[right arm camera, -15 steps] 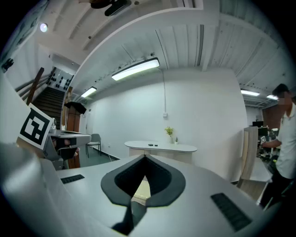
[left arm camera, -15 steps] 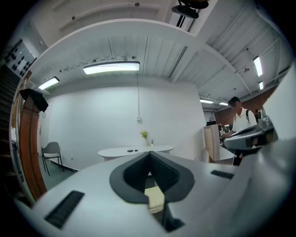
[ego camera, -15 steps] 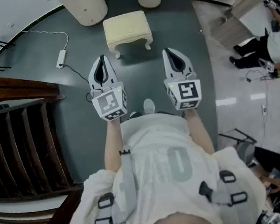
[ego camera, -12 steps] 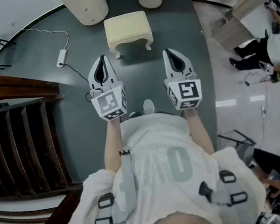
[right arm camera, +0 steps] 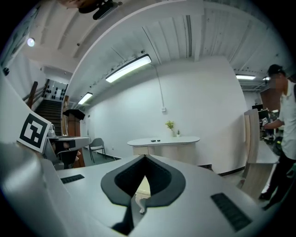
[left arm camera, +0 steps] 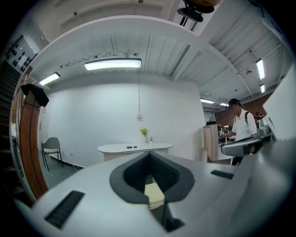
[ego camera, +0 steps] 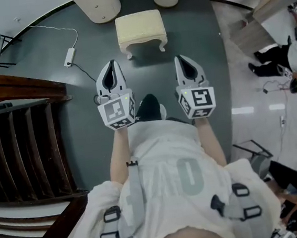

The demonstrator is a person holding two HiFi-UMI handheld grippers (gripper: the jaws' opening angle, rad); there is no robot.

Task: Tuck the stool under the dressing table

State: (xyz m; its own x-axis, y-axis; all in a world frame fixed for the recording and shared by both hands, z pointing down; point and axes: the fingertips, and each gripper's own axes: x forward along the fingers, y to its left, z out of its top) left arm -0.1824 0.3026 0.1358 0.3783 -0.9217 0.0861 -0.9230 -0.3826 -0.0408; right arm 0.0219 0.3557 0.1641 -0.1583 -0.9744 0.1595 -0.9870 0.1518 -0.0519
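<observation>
Left gripper [ego camera: 112,67]: clenched, jaws tip to tip with nothing pinched between them, pointing at the far wall.
Right gripper [ego camera: 180,59]: clenched too and just as empty, level with its partner, a body's width of floor between them.
Stool [ego camera: 141,30]: cream cushion on curved pale legs, standing out on the open floor ahead of both grippers and clear of them. It faces the gap between the two pedestals and is not yet under the top.
Bench [left arm camera: 135,148]: the dressing table, a long white rounded top on two cream pedestals, set against the wall. A small green plant [left arm camera: 144,132] and a couple of dark bits sit on it.
Floor [ego camera: 53,67]: dark grey-green with a curved border, giving way on the right to glossy pale tiles [ego camera: 251,94].
Cable side: a white power strip [ego camera: 69,56] lies on the floor left of the stool, its lead trailing toward the wall.
Left edge: a dark wooden staircase [ego camera: 19,145], and a grey chair [left arm camera: 51,147] by the wall.
Room: plain white walls, a ribbed white ceiling, a long strip light [left arm camera: 113,64] switched on.
Right edge: a person in a white top [left arm camera: 240,127] standing well off.
</observation>
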